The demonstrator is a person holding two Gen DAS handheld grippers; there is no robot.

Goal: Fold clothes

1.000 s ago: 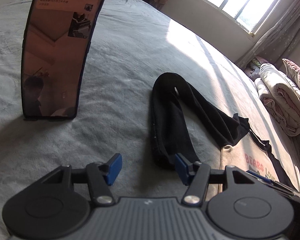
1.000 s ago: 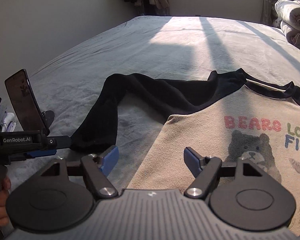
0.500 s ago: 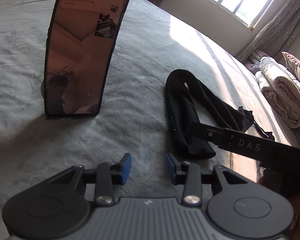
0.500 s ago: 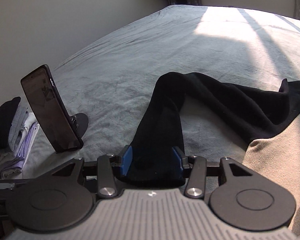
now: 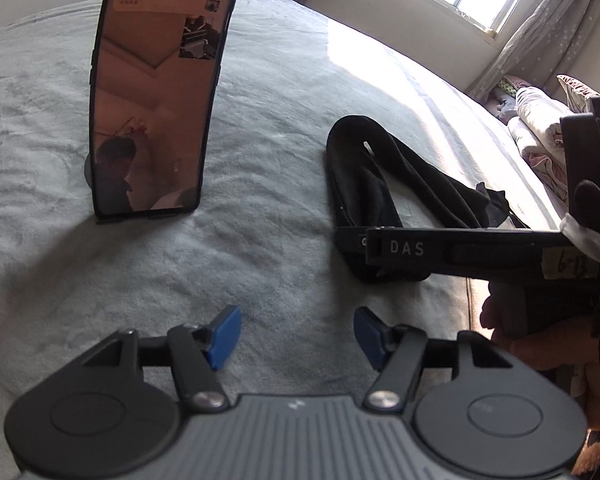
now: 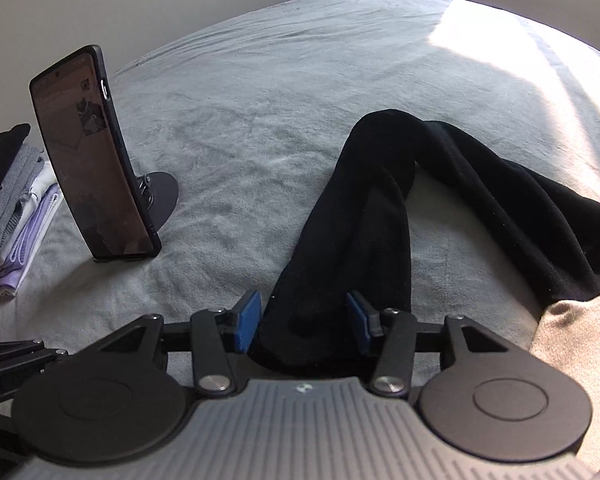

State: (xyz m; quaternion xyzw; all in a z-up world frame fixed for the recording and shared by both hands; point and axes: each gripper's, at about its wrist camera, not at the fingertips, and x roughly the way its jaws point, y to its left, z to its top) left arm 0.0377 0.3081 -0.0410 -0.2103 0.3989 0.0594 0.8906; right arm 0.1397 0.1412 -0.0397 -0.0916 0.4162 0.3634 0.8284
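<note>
Right tool [image 6: 302, 322] having swung left onto black sleeve [image 6: 352, 240], closing astride cuff, pads not yet pressing | left tool [image 5: 296, 336] opening, empty | sleeve lying on bed [image 6: 280, 80] | risk: pinching bedcover, cuff slipping | phone [image 6: 96, 160], clothes pile [image 6: 16, 208] standing well clear

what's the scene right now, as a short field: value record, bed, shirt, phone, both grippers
surface: grey bed cover
garment: shirt with black sleeve bent double, beige body at right
phone: phone propped upright on a stand, screen lit
folded pile: folded clothes left of the phone
right gripper: right gripper around the sleeve's cuff end, jaws closing, left pad not yet touching the cloth
left gripper: left gripper over bare cover, jaws opening, nothing between them
sunlight: bright patch on far side of the bed
</note>
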